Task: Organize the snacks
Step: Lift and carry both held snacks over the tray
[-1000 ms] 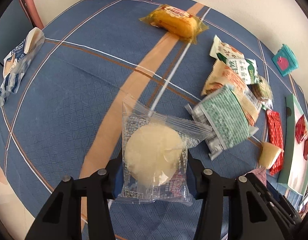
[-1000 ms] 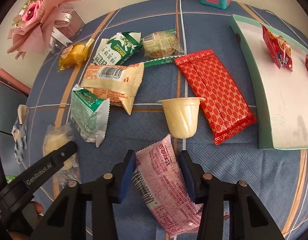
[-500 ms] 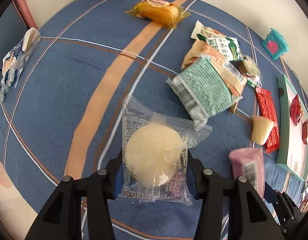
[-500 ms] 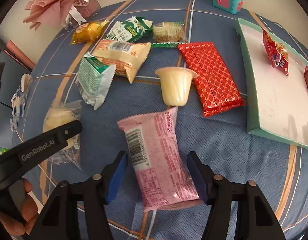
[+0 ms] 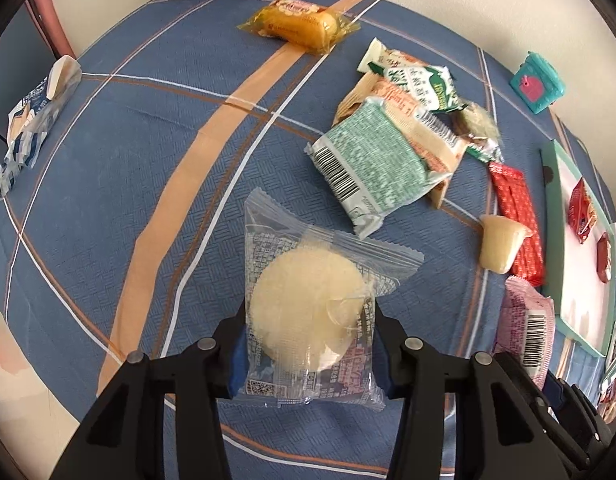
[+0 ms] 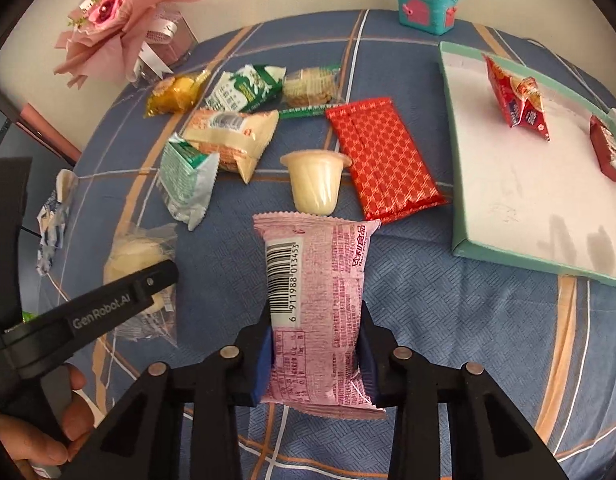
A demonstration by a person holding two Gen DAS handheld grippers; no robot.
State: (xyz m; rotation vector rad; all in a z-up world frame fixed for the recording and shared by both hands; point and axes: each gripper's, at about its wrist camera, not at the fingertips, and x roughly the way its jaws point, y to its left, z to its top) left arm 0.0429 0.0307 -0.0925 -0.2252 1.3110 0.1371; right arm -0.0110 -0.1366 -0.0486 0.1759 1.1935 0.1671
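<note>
Fingers of your right gripper (image 6: 314, 364) pinched the pink snack packet (image 6: 314, 304) at lower centre of its frame, while your left gripper (image 5: 310, 354) was closing on the clear-wrapped round cake (image 5: 308, 312). You probably needed to carry both level toward the green tray (image 6: 460, 244) at right, clearing the jelly cup (image 6: 314, 184).

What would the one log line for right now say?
left gripper: shut on clear packet | right gripper: shut on pink packet | tray: two red packets
</note>
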